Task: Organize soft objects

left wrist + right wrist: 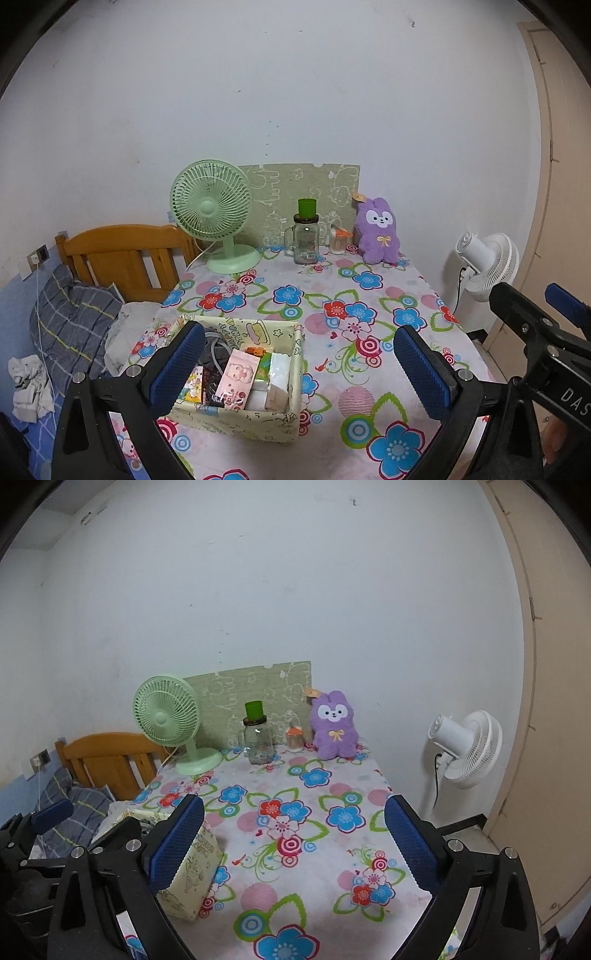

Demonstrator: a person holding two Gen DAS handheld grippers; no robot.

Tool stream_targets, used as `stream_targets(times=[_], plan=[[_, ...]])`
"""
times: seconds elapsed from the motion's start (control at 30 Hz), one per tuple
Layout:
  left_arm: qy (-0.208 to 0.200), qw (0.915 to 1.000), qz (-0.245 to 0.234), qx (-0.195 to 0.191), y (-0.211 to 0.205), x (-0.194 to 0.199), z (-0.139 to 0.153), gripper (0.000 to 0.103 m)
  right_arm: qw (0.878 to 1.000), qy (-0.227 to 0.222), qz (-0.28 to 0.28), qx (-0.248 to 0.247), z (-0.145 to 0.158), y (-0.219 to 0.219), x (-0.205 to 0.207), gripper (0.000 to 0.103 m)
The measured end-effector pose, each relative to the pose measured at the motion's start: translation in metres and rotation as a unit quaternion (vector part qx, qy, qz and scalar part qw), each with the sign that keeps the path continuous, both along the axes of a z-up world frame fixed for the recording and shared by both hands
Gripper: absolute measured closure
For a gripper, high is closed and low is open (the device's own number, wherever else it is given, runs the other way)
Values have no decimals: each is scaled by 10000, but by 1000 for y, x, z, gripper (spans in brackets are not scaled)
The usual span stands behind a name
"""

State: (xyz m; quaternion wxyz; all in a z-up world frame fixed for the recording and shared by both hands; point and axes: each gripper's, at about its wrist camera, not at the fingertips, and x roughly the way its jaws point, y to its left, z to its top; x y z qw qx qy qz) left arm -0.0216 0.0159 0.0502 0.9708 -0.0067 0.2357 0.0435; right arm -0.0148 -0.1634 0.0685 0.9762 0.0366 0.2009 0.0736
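Flower-print tablecloth table: cream cartoon-print fabric storage box near-left, already packed w/ small stuff. Purple plush bunny sits upright far-right against the wall, beside a clear glass jar w/ green lid. Left gripper and right gripper both wide open, nothing between jaws. Best bet: right goes far, squeezes bunny mid-body, clear of jar.

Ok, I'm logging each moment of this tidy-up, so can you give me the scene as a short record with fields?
surface: table with flowered cloth
soft toy: purple plush rabbit, upright at the far edge by the wall
box: cream fabric box, near left, holding packets
back row: green fan, glass jar with a green cup on top
left tongs: open, empty
right tongs: open, empty
beside table: white fan
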Motion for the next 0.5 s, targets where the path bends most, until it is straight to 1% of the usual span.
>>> stream_targets(times=[0.27, 0.5], plan=[[-2, 10000, 43, -43, 3, -2, 0, 0, 10000, 10, -31, -8, -1, 0, 1, 3], [-83, 9998, 140, -133, 13, -6, 1, 0, 10000, 33, -58, -69, -1, 2, 3, 3]])
